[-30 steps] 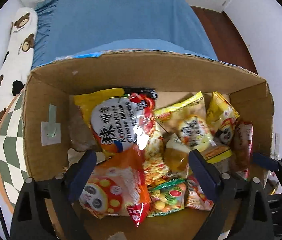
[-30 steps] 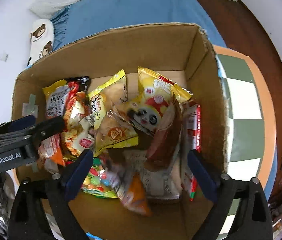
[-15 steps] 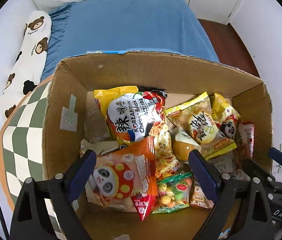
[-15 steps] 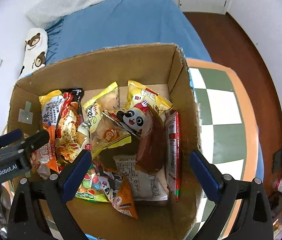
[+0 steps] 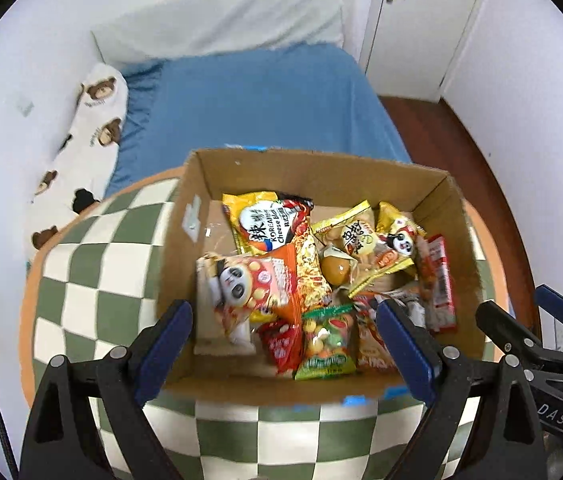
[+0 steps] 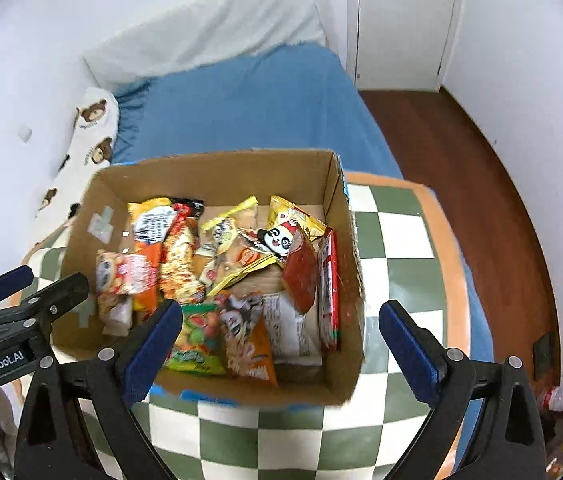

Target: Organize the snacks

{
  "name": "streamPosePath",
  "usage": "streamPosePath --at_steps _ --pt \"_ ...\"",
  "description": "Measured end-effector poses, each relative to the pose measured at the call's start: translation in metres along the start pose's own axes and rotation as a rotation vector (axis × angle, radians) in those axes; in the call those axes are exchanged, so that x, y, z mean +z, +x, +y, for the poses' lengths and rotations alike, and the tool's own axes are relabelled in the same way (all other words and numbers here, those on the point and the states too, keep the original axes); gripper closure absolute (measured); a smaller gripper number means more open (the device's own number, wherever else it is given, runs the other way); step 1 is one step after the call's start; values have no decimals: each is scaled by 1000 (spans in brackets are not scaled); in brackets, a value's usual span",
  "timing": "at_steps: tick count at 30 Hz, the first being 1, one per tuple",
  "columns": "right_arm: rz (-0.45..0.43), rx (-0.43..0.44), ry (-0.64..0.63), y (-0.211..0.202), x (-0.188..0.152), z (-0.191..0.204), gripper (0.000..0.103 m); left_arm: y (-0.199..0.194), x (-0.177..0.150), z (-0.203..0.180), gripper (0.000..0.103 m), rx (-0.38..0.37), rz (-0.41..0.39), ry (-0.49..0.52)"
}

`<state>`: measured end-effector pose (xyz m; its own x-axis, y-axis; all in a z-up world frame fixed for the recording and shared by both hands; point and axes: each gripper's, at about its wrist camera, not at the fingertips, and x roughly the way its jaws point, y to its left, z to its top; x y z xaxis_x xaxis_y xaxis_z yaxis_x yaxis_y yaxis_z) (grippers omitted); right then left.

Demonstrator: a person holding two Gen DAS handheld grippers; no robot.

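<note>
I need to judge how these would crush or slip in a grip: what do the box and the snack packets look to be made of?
Box: looks like plain brown cardboard, matte, with a raw edge along the rim.
Snack packets: apparently thin printed plastic or foil film, glossy, with glare spots, wrinkles and crimped end seams. Their inner layer cannot be told.

White walls (image 5: pixel 521 80), white door (image 6: pixel 401 20), blue bed (image 5: pixel 261 104), dark wooden floor (image 6: pixel 461 168).

The open-topped brown cardboard box (image 5: pixel 381 176) is crowded with snack packets (image 5: pixel 321 280); bare floor shows only by its left wall. The green-checked desk (image 6: pixel 401 240) right of it lies bare.
</note>
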<state>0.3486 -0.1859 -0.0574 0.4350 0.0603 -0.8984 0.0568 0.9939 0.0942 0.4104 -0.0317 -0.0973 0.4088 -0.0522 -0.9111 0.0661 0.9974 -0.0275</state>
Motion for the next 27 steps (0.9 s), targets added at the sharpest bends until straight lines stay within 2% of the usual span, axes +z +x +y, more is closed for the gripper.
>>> streamPosePath --at_steps 5,13,21,27 --pt "-88 22 -13 -58 -28 8 2 -55 -30 3 9 7 -97 -15" --pt "-212 13 -34 -140 -77 19 0 -115 -75 3 9 58 -176 -8" --pt "-289 10 -37 -194 -105 21 0 -162 -115 -1 9 60 -236 -5" --pt "-314 8 -43 -217 -120 23 0 -180 -130 0 9 64 -256 -11"
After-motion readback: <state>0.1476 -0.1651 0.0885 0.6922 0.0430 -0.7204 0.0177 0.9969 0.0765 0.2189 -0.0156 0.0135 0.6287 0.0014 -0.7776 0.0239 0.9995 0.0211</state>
